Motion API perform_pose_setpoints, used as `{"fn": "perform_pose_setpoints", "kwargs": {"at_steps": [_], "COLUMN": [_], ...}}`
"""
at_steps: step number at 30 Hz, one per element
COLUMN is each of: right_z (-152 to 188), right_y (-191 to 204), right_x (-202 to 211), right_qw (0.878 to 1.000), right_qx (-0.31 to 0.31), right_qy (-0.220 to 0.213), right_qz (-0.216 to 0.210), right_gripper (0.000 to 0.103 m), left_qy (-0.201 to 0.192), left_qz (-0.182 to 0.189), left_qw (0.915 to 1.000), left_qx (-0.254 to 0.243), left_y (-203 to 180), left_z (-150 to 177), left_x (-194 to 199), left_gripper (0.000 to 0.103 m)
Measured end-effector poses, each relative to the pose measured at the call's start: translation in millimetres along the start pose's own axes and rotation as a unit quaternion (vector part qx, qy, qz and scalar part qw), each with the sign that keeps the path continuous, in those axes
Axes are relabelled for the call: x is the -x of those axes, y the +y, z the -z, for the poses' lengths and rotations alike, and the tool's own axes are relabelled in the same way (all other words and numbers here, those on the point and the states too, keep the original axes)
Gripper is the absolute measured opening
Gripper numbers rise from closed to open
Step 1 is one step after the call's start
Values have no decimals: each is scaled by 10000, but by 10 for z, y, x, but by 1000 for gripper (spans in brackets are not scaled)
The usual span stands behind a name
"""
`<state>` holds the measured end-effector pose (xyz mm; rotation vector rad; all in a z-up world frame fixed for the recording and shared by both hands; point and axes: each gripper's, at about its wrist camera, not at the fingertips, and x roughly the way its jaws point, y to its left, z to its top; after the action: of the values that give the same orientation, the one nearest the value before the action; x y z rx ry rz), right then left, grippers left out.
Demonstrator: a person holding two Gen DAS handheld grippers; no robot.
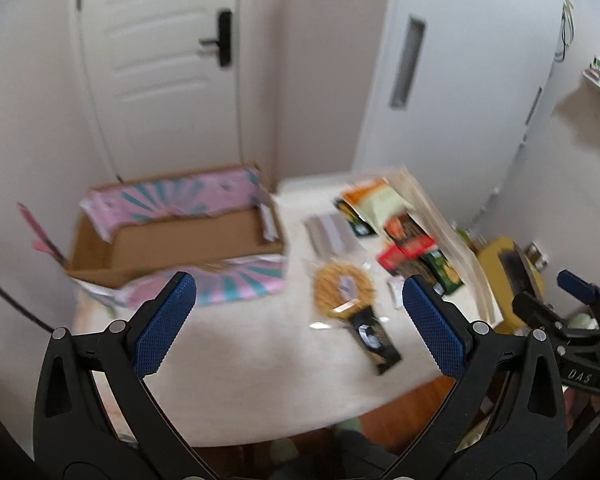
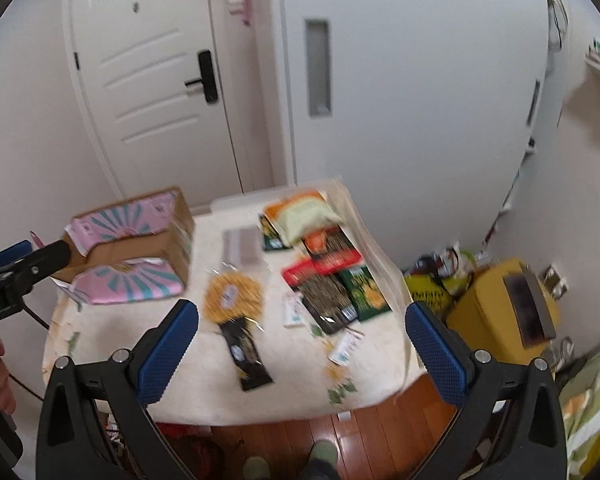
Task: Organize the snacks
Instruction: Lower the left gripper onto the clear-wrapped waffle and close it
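Snack packets lie on a white table (image 2: pixel 204 368). A round yellow snack in clear wrap (image 1: pixel 343 287) (image 2: pixel 233 297) sits mid-table with a black packet (image 1: pixel 374 340) (image 2: pixel 249 358) just in front of it. An orange and cream bag (image 1: pixel 374 197) (image 2: pixel 300 212) and red, black and green packets (image 1: pixel 416 254) (image 2: pixel 332 280) lie at the right. An open cardboard box with pink flaps (image 1: pixel 180 236) (image 2: pixel 136 248) stands at the left. My left gripper (image 1: pixel 298 316) and right gripper (image 2: pixel 302 344) are both open and empty, above the table's near side.
A grey flat packet (image 2: pixel 242 246) lies behind the round snack. Small white sachets (image 2: pixel 344 346) lie near the front right. A yellow bin (image 2: pixel 500 312) stands on the floor right of the table. White doors stand behind. Wooden floor shows below the table's edge.
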<state>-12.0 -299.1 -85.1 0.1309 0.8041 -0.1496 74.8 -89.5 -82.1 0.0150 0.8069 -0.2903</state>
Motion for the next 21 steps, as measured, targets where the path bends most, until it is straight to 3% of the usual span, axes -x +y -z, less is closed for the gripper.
{"fn": "perform_pose_setpoints", "kwargs": {"at_steps": [6,14,21], "right_z": [17,-45,-104], "right_y": [-337,-738,-949], "right_x": [-402,-929,-1317], "right_qw": [9991,9963,9932], "right_qx": [169,231,249], "right_qy": [384,771,1019], "right_qz": [-74,-308,-505], "right_gripper": [103,103,103], "left_qy": [896,1706,2013], "left_qz": [272,-151,-578], "left_qw": [9954,9852,9778], "left_qx": [176,90,25], "left_y": [-419,-738,-769], "left_z": [116,272,342], "left_x": [-911,-1956,-2429], "left_gripper": [103,103,103]}}
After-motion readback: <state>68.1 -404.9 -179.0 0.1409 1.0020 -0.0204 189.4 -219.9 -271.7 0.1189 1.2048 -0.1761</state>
